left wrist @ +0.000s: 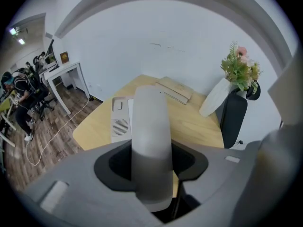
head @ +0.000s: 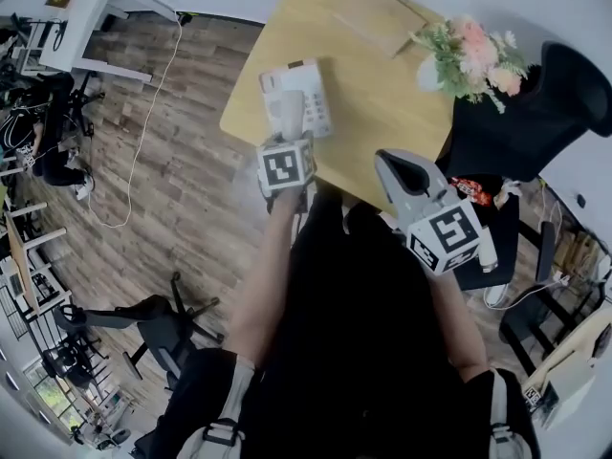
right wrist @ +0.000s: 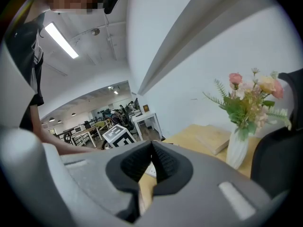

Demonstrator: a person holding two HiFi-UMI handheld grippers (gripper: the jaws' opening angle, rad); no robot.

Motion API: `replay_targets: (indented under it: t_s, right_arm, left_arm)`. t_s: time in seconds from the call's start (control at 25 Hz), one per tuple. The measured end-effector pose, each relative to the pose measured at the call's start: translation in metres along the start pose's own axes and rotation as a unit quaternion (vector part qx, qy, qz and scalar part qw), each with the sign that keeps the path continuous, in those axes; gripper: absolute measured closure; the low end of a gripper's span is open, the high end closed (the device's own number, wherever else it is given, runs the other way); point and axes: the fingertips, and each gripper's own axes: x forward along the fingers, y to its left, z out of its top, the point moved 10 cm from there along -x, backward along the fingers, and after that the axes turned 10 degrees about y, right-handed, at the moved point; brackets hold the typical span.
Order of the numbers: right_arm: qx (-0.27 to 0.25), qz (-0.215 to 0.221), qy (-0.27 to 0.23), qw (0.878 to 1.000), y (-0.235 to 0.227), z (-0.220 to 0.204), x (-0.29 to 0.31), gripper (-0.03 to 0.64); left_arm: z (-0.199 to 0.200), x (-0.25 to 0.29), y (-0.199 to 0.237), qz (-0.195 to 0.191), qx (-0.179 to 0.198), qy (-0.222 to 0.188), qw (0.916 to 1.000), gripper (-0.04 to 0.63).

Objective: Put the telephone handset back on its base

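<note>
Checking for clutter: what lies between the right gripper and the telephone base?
Nothing: the head view shows bare tabletop between the right gripper and the telephone base.

place: open-plan office
floor: wood-look planks (head: 163, 180) with a loose white cable (head: 143, 132), left of frame
furniture: light wooden desk (head: 382, 94) top centre, white desk (head: 91, 12) upper left, wheeled office chairs (head: 158, 328) lower left
desk items: telephone base (head: 304, 94), vase of flowers (head: 473, 55)
background: rows of desks (right wrist: 90, 131) under ceiling strip lights (right wrist: 61, 40)

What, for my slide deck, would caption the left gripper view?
Left tongs grip the grey handset, with the phone base on the wooden table beyond.
</note>
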Motion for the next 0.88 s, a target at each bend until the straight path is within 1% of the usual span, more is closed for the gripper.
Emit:
replay_targets:
  t_s: [0.2, 0.28, 0.44, 0.64, 0.76, 0.88]
  right_arm:
    - [-0.009, 0.005, 0.007, 1.0, 0.007, 0.014, 0.021, 0.614]
    - [-0.012, 0.005, 0.009, 1.0, 0.01, 0.019, 0.028, 0.614]
    - [-0.015, 0.005, 0.015, 1.0, 0.013, 0.028, 0.041, 0.614]
    - [-0.017, 0.002, 0.022, 1.0, 0.011, 0.033, 0.052, 0.614]
    - [-0.017, 0.0, 0.026, 1.0, 0.011, 0.034, 0.057, 0.614]
    - [-0.015, -0.003, 0.03, 0.999, 0.01, 0.035, 0.061, 0.614]
  left_arm:
    - [0.012, 0.007, 0.021, 0.001, -0.029, -0.007, 0.9996, 0.385]
    - [0.015, 0.009, 0.031, 0.009, -0.036, -0.007, 0.9993, 0.385]
    - [0.022, 0.018, 0.045, 0.003, -0.053, -0.013, 0.9985, 0.385]
    - [0.027, 0.028, 0.059, 0.011, -0.067, -0.005, 0.9977, 0.385]
    - [0.029, 0.031, 0.069, 0.036, -0.069, 0.005, 0.997, 0.385]
    - [0.031, 0.039, 0.074, 0.041, -0.077, 0.011, 0.9961, 0.385]
